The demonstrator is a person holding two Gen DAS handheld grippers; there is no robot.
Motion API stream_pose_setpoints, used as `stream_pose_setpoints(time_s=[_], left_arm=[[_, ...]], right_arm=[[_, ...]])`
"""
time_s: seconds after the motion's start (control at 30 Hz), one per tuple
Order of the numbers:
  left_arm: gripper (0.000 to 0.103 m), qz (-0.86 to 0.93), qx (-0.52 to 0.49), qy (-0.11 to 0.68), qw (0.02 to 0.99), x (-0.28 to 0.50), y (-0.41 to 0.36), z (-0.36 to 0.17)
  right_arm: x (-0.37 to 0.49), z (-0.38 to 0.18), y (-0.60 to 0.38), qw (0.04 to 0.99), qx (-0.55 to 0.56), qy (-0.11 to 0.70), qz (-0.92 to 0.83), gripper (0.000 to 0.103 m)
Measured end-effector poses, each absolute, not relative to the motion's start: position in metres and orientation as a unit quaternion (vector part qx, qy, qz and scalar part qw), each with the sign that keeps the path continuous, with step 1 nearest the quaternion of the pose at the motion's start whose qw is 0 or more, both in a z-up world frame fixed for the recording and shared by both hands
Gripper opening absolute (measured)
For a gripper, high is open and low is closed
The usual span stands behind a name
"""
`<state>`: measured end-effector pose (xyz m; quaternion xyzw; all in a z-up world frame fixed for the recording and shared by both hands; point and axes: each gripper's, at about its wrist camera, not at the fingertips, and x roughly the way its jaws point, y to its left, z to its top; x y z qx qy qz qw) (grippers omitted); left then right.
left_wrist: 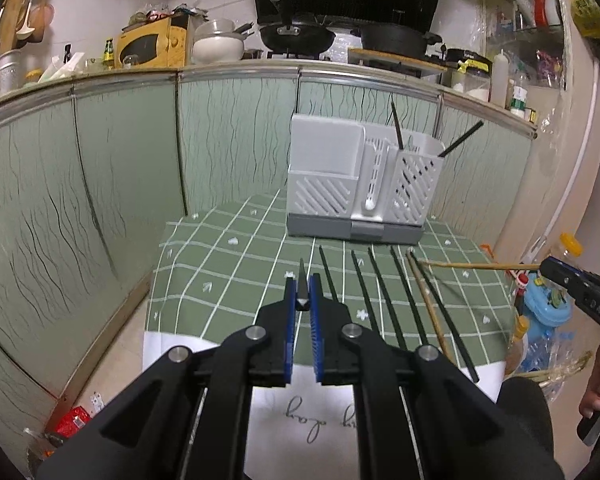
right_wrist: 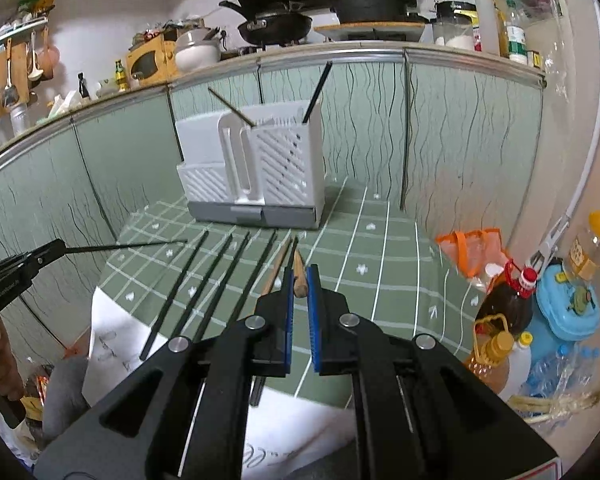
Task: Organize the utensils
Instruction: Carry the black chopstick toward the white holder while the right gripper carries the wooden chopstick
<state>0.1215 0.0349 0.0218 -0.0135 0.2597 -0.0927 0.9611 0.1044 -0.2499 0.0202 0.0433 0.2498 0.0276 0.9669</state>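
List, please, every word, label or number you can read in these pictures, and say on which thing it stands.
"DAS": on the right gripper, partly cut off.
"day": upside-down cursive on the white cloth edge; the word beside it is unclear.
Print on the left gripper: too blurred.
Bottle labels: too small.

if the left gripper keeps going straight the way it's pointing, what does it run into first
The left gripper, shut on a black chopstick, points across bare green tablecloth. The white utensil holder stands a little right of that line, so probably the cloth or the cabinet front first; depth is unclear.
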Motion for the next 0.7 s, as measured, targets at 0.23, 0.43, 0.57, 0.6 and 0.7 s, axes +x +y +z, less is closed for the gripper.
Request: stream_pose_setpoints(time_s=[0.23,0.43,0.57,0.6,0.7], left_arm=[[0.008,-0.101,-0.004,0.237,0.966,0.127,0.034,0.052],[0.008,-0.111,0.001,0.224,0.968,0.132,0.033,0.073],[0.008,-0.12,0.006,0.216,0.969,0.134,0.032,0.086],[0.008,-0.122,0.007,0.214,0.969,0.135,0.031,0.09],[0.008,-0.127,0.011,0.208,0.97,0.136,0.029,0.097]], right_arm=[[0.113,0.051,-0.26,0.973,0.046,0.224,0.03,0.006],[0.12,0.077,-0.269,0.977,0.047,0.206,0.034,0.006],[0.122,0.09,-0.271,0.978,0.042,0.2,0.037,0.006],[0.122,0.093,-0.271,0.978,0.042,0.199,0.039,0.006],[0.123,0.099,-0.272,0.979,0.04,0.197,0.04,0.006]])
